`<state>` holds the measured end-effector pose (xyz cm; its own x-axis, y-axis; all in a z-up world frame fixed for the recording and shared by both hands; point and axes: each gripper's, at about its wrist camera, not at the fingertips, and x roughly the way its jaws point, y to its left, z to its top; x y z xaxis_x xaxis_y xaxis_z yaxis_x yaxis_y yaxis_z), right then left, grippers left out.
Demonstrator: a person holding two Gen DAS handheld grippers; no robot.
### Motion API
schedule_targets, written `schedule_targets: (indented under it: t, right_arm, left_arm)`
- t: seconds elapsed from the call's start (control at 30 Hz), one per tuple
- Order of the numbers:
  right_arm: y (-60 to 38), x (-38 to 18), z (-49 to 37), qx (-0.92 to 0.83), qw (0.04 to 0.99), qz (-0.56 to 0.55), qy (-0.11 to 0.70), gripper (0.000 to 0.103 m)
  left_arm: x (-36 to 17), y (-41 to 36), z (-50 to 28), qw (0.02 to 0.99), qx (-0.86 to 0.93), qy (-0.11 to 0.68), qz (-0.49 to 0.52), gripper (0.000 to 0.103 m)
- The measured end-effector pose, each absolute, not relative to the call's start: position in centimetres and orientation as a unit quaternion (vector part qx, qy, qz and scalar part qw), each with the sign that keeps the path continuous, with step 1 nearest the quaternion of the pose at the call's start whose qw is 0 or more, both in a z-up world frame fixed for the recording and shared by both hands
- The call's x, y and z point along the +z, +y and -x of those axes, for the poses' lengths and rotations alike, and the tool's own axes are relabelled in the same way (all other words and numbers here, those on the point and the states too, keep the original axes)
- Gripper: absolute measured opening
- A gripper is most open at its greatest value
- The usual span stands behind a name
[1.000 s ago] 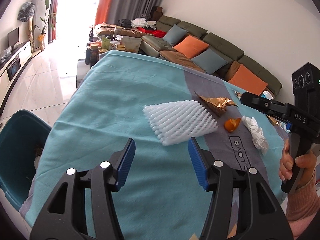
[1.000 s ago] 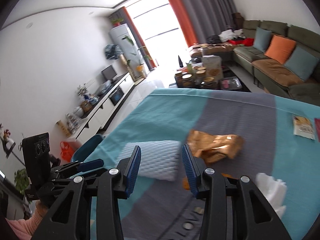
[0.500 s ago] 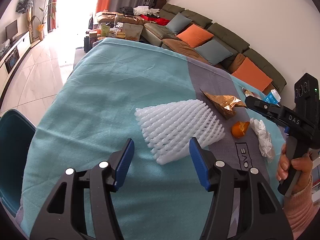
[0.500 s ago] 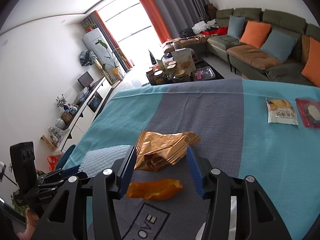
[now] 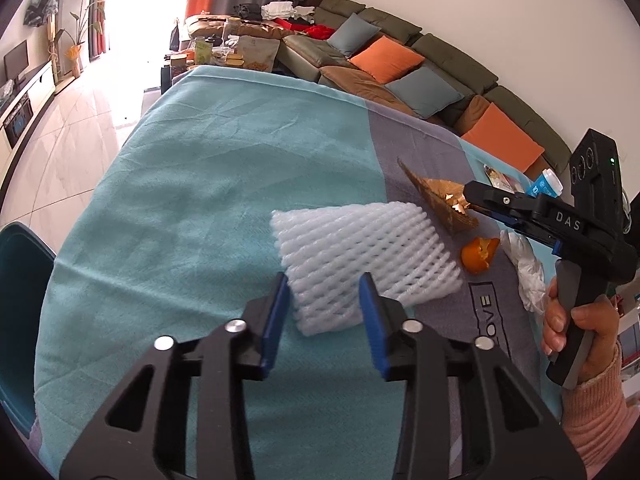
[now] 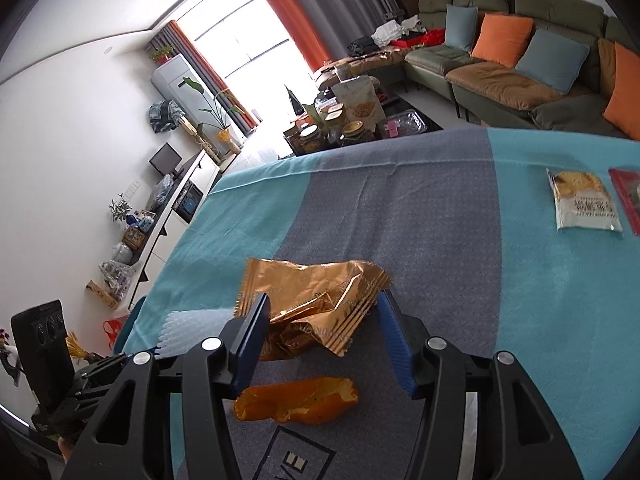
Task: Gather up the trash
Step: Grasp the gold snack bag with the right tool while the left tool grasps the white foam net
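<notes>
A woven cloth [image 5: 224, 184] in teal with a broad grey band covers the bench, soft and faintly creased. On it lies a white foam net [image 5: 364, 256], a puffy sleeve of diamond mesh, flattened to a rough rectangle. The left hand-held gripper [image 5: 323, 312] points down at its near corner, blue pads either side of that corner and closing in, not yet pressing on the foam. Just beyond the net sits a crinkled gold foil wrapper [image 6: 316, 304] with serrated ends, shiny and crumpled. The right hand-held gripper [image 6: 320, 336] straddles it, jaws parting, the left pad close against the foil and the right one clear of it. Nearer than the wrapper is a curl of orange peel [image 6: 296, 400], glossy and cupped, and beside it a wad of thin white tissue [image 5: 526, 264]. Farther along the cloth lies a flat printed snack packet [image 6: 584, 200]. A dark teal bin [image 5: 20, 304] stands at the bench's left edge.
</notes>
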<state>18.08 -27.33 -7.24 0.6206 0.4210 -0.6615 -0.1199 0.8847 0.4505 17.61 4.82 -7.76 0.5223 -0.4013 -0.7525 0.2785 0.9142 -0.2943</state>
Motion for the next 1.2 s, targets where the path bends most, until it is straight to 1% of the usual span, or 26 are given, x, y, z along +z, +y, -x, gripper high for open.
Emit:
schedule_targets:
  t: [0.07, 0.1, 0.13, 0.23, 0.43, 1.2]
  right_arm:
    - [-27.4, -7.3, -18.2, 0.152, 0.881, -0.186, 0.408, 0.050]
    - [-27.4, -7.4, -18.2, 0.152, 0.880, -0.187, 0.410, 0.045]
    - [-27.4, -7.5, -18.2, 0.154, 0.878, -0.187, 0.412, 0.042]
    - [-27.3, -7.6, -18.1, 0.158, 0.876, -0.189, 0.414, 0.039]
    - [-27.5, -7.5, -18.0, 0.164, 0.876, -0.194, 0.411, 0.034]
    - [-25.5, -4.4, -15.3, 0.217, 0.886, -0.191, 0.363, 0.032]
  left_arm:
    - [-7.7, 4.8, -17.4, 0.871, -0.196, 0.446, 0.067, 0.029]
    - [-7.7, 4.9, -17.3, 0.871, -0.196, 0.445, 0.067, 0.028]
    - [-7.7, 4.9, -17.2, 0.872, -0.196, 0.444, 0.067, 0.027]
    - [-7.4, 5.0, -16.9, 0.875, -0.195, 0.439, 0.066, 0.024]
    - [-7.0, 5.4, -15.9, 0.880, -0.196, 0.428, 0.069, 0.021]
    - [-4.2, 8.8, -11.1, 0.904, -0.170, 0.383, 0.082, 0.019]
